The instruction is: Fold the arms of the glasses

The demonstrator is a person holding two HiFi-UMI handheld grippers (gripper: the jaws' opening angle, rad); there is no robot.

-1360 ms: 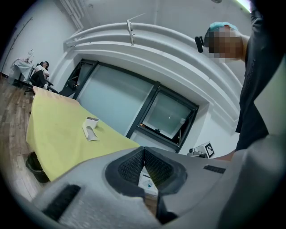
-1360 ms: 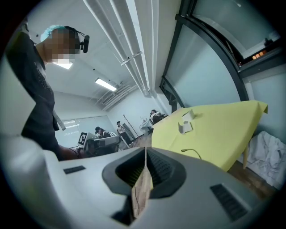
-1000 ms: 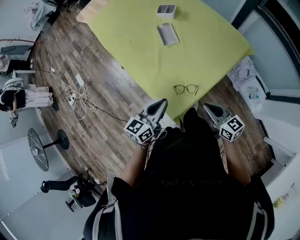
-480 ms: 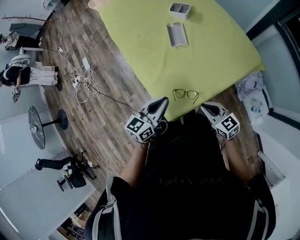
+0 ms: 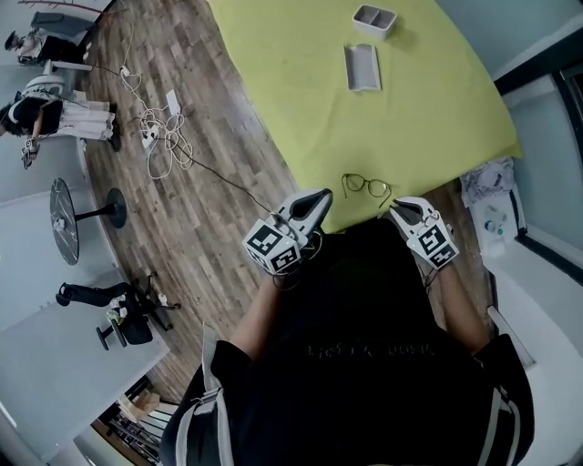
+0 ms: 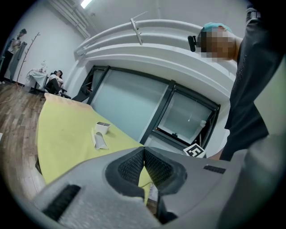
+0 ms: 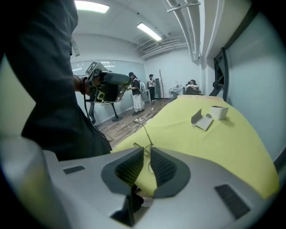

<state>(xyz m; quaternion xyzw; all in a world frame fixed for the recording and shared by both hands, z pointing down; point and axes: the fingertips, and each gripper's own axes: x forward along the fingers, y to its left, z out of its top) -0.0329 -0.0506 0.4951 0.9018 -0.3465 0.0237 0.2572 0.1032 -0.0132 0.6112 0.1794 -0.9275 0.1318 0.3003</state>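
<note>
Thin dark-framed glasses [image 5: 366,186] lie with arms open on the yellow-green table [image 5: 301,82], close to its near edge. My left gripper [image 5: 317,197] hovers just off that edge, to the left of the glasses, jaws together and empty. My right gripper [image 5: 394,208] sits a little to their right, also empty. In the right gripper view the glasses [image 7: 145,139] show just beyond the nearly touching pads of that gripper [image 7: 147,153]. The left gripper view shows its own gripper [image 6: 144,153] with pads meeting, and the glasses are hidden.
A grey open case [image 5: 361,66] and a small white box [image 5: 374,18] lie far across the table. Cables [image 5: 157,146] sprawl on the wooden floor at left, with a round stand [image 5: 64,232] and an office chair [image 5: 118,314]. A bag [image 5: 487,196] lies on the right.
The head view has swung, so the table and glasses sit higher and more to the right. Both grippers stay by the near edge; the right one has edged closer to the glasses.
</note>
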